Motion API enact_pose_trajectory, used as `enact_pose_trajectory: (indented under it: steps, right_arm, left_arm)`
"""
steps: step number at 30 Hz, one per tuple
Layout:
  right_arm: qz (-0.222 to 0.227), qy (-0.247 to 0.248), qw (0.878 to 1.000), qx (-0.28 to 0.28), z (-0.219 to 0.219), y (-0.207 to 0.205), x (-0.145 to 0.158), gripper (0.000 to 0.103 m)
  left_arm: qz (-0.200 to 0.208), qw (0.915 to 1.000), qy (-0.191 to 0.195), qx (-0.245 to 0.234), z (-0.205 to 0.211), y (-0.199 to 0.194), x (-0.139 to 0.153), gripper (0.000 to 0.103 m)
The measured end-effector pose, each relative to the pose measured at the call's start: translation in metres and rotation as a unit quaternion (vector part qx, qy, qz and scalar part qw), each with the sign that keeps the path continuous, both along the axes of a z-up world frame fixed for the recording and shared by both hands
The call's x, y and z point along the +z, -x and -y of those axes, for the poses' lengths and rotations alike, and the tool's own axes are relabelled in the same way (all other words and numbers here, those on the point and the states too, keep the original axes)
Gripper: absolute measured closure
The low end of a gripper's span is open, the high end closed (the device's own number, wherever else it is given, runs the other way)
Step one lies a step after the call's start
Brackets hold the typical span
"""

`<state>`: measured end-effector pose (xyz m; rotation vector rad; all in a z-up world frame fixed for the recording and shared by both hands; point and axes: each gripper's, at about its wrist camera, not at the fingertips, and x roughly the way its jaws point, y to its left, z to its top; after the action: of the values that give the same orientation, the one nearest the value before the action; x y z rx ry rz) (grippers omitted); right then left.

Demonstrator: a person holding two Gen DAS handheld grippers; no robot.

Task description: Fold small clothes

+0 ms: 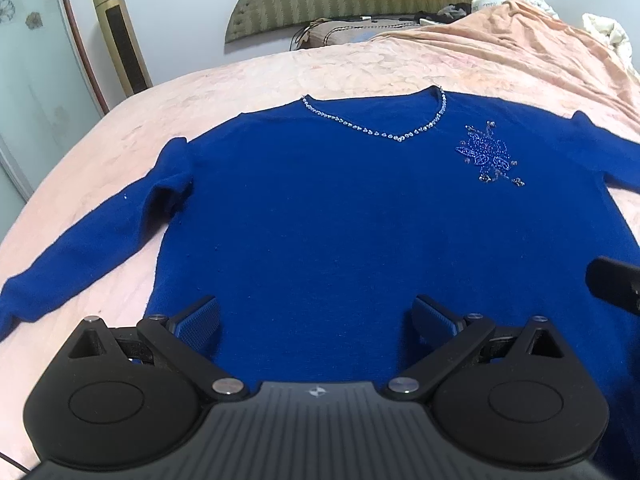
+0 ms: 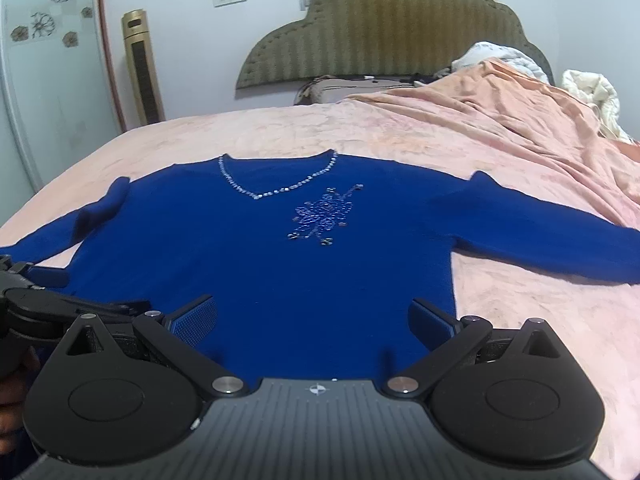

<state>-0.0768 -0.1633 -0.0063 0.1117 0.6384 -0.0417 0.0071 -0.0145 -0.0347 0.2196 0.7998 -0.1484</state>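
Both tongs, left and right, gape apart over the hem of the sweater, flat on the bed. We're pre-fold; next, we pinch a sleeve inward.

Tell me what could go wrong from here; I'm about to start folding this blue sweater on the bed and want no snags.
The rhinestone neckline and beaded flower could catch on a gripper pad. Both open grippers, left gripper and right gripper, hover over the sweater hem, so a grasp might pinch only the top layer. The soft pink bedspread may bunch under it.
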Motion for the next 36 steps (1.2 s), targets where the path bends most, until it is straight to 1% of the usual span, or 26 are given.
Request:
enact_pose_trajectory:
  steps: [3, 6, 9, 15, 19, 22, 29, 33, 36]
  right_arm:
    - [0.005, 0.006, 1.0, 0.012, -0.005, 0.001, 0.003, 0.0]
    - [0.004, 0.009, 1.0, 0.013, -0.009, 0.0, 0.005, 0.0]
    - [-0.001, 0.012, 1.0, 0.011, -0.011, -0.003, 0.004, 0.0]
    - [-0.006, -0.002, 1.0, 0.021, -0.017, -0.006, 0.003, 0.0]
    - [-0.012, 0.017, 0.999, 0.03, -0.024, -0.008, 0.003, 0.0]
    - [-0.018, 0.029, 0.999, 0.021, -0.027, -0.009, 0.002, 0.0]
    - [-0.021, 0.003, 1.0, 0.01, -0.016, -0.011, 0.003, 0.0]
    - [-0.029, -0.031, 0.999, 0.004, -0.003, -0.012, -0.002, 0.0]
    - [-0.024, -0.052, 0.998, -0.009, 0.007, -0.01, -0.004, 0.0]
  left_arm:
    - [-0.001, 1.0, 0.007, 0.007, -0.005, -0.002, -0.001, 0.0]
    - [-0.005, 0.9997, 0.017, 0.015, -0.011, -0.005, -0.001, 0.0]
    - [-0.006, 0.9996, 0.018, 0.023, -0.015, -0.007, -0.002, 0.0]
    - [-0.014, 0.9988, 0.032, 0.033, -0.023, -0.011, -0.004, 0.0]
    - [-0.015, 0.9985, 0.036, 0.039, -0.026, -0.013, -0.004, 0.0]
    - [-0.017, 0.9981, 0.039, 0.044, -0.029, -0.015, -0.004, 0.0]
    - [-0.018, 0.9978, 0.037, 0.052, -0.029, -0.016, -0.005, 0.0]
    - [-0.015, 0.9982, 0.029, 0.051, -0.024, -0.015, -0.004, 0.0]
    - [-0.015, 0.9983, 0.023, 0.051, -0.019, -0.016, -0.004, 0.0]
